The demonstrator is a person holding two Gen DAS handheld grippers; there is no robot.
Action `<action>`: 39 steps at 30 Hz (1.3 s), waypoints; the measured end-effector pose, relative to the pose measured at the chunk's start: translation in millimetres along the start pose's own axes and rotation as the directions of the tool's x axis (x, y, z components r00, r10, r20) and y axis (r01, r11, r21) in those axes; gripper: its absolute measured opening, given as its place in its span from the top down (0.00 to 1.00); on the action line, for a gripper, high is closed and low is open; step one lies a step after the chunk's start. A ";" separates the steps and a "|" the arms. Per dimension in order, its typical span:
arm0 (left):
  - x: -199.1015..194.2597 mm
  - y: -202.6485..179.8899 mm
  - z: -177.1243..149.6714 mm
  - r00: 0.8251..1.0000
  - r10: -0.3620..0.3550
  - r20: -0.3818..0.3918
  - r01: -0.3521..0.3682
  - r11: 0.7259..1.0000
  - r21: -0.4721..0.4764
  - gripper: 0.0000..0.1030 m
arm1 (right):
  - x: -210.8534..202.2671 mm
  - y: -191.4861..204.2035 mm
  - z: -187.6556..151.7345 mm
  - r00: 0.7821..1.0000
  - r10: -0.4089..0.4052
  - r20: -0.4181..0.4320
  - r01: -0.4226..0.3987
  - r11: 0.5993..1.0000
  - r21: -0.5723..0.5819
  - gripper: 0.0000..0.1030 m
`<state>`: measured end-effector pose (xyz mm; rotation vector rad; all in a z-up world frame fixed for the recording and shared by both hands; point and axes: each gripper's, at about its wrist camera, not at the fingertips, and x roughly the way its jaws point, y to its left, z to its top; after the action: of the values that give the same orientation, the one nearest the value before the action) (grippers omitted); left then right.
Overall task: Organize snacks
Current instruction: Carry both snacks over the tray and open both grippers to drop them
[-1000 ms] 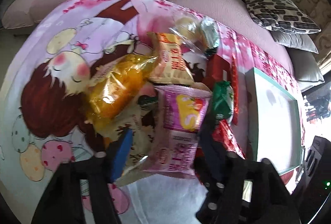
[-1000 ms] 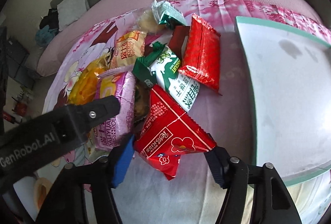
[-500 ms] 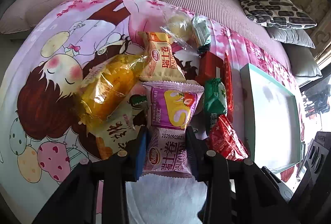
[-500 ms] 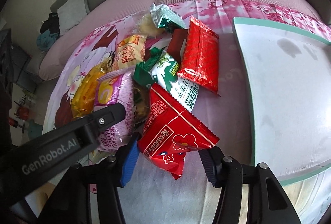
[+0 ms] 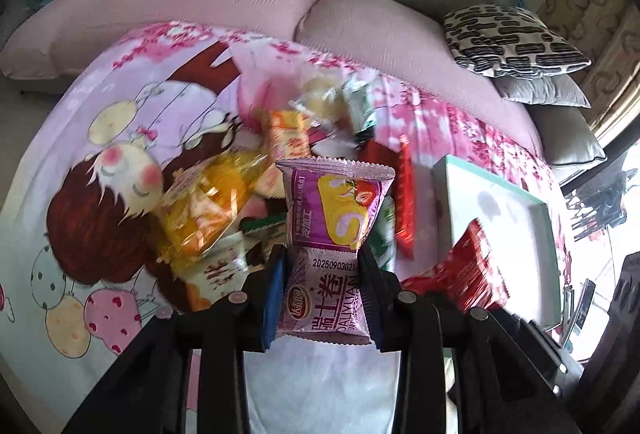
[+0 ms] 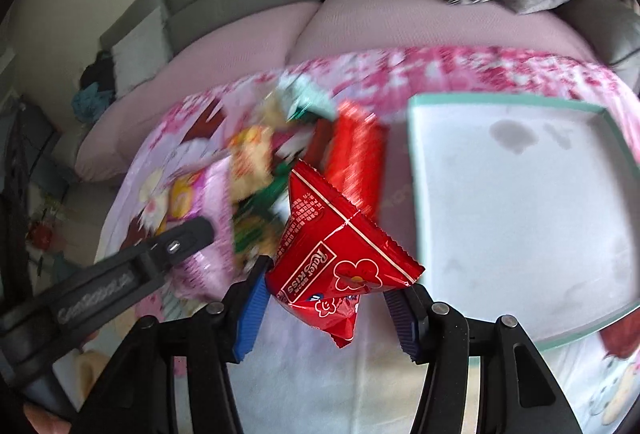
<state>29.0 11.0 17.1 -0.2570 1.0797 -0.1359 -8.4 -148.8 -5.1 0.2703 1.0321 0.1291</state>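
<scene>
Both packets lifted: purple packet (image 5: 334, 234) clamped in left hand-held gripper (image 5: 322, 298), red packet (image 6: 340, 254) in right (image 6: 328, 308).

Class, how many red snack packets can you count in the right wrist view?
2: one red packet gripped in the right tongs, another lying behind it in the pile. More may be hidden.

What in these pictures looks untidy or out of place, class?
The snacks lie in a jumbled, overlapping heap on the pink cartoon cloth, while the white tray with the teal rim beside it holds none. Its floor shows grey stains. Each gripper holds one packet.
</scene>
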 end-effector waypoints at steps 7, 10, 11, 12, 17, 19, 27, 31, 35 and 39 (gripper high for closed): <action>8.1 -56.6 17.1 0.999 -0.051 -0.012 0.052 0.993 0.109 0.65 | -11.3 -63.3 29.9 0.984 -0.170 0.045 0.162 0.976 0.144 0.43; 18.7 -84.3 20.6 0.997 -0.066 -0.031 0.070 0.983 0.167 0.65 | -10.8 -94.6 39.9 0.973 -0.226 0.045 0.212 0.955 0.209 0.43; 23.1 -94.6 21.6 0.997 -0.073 -0.037 0.079 0.979 0.186 0.65 | -11.0 -107.2 43.0 0.969 -0.243 0.045 0.226 0.944 0.242 0.43; 28.8 -104.5 22.6 0.995 -0.084 -0.047 0.092 0.975 0.203 0.65 | -12.7 -117.8 45.1 0.963 -0.266 0.045 0.246 0.935 0.256 0.43; 55.8 -141.5 23.4 0.993 -0.087 -0.083 0.106 0.960 0.261 0.65 | -14.6 -161.6 56.5 0.949 -0.311 0.050 0.277 0.899 0.339 0.43; 67.8 -153.5 23.5 0.991 -0.096 -0.095 0.119 0.955 0.273 0.65 | -13.1 -173.5 61.3 0.939 -0.339 0.051 0.300 0.885 0.357 0.43; 106.6 -181.4 27.0 0.988 -0.107 -0.111 0.135 0.949 0.286 0.65 | -0.7 -206.1 64.5 0.929 -0.367 0.045 0.324 0.866 0.382 0.43; 118.2 -189.3 26.1 0.987 -0.102 -0.123 0.135 0.947 0.293 0.65 | 2.2 -218.0 66.0 0.923 -0.383 0.040 0.338 0.855 0.394 0.43; 119.8 -189.8 25.5 0.985 -0.104 -0.138 0.138 0.953 0.271 0.59 | 2.4 -222.2 66.0 0.922 -0.386 0.029 0.343 0.849 0.402 0.41; 107.1 -187.2 27.3 0.985 -0.113 -0.128 0.144 0.954 0.264 0.45 | 1.9 -223.2 65.4 0.932 -0.362 0.005 0.329 0.853 0.404 0.39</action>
<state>106.0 -190.3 -11.0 -0.0713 1.1409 -0.4178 44.1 -372.9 -37.9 0.4495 1.0045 -0.4241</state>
